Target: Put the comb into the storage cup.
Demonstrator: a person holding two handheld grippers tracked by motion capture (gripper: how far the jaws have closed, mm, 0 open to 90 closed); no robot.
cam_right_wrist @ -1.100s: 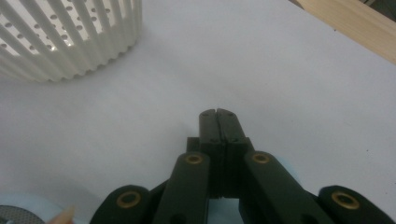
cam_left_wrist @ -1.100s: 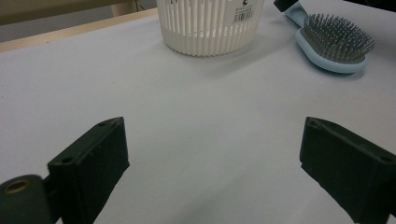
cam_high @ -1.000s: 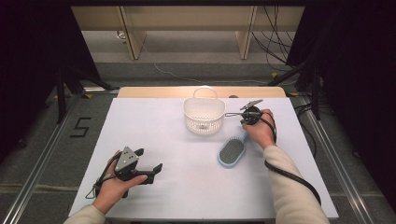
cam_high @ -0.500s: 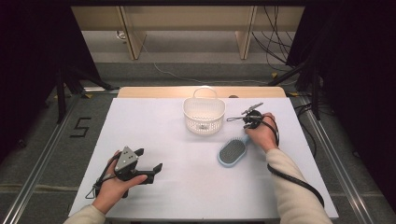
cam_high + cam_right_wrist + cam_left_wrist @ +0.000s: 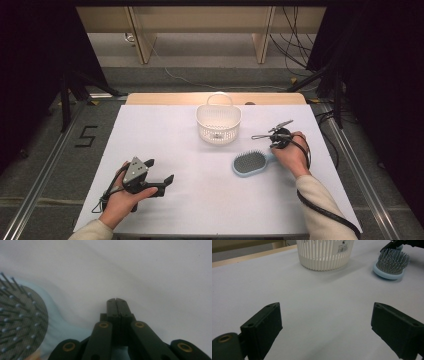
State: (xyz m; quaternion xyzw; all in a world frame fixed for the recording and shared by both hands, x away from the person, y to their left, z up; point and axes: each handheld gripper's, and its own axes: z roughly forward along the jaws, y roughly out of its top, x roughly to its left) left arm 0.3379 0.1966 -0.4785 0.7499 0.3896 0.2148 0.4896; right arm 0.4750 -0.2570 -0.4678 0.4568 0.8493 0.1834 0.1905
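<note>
A light blue hairbrush (image 5: 250, 163) lies bristles up on the white table, its handle pointing right toward my right hand. My right gripper (image 5: 276, 148) sits over the handle end. In the right gripper view its jaws (image 5: 117, 301) are shut against each other with nothing between the tips, and the brush head (image 5: 20, 322) lies to the left with the blue handle passing underneath. A white slatted basket (image 5: 218, 125) stands upright at the back centre. My left gripper (image 5: 160, 171) rests near the front left, open and empty (image 5: 324, 322), and faces the basket (image 5: 324, 255) and the brush (image 5: 390, 265).
The white table top (image 5: 200, 210) stretches wide between the two hands. A wooden strip (image 5: 165, 98) runs along the far edge. Metal rails and dark floor flank both sides, and cables lie on the floor at the back right.
My right hand has moved to the right, away from the basket. The hairbrush has swung round from nearly upright to lying across, handle to the right. The left hand has stayed put.
</note>
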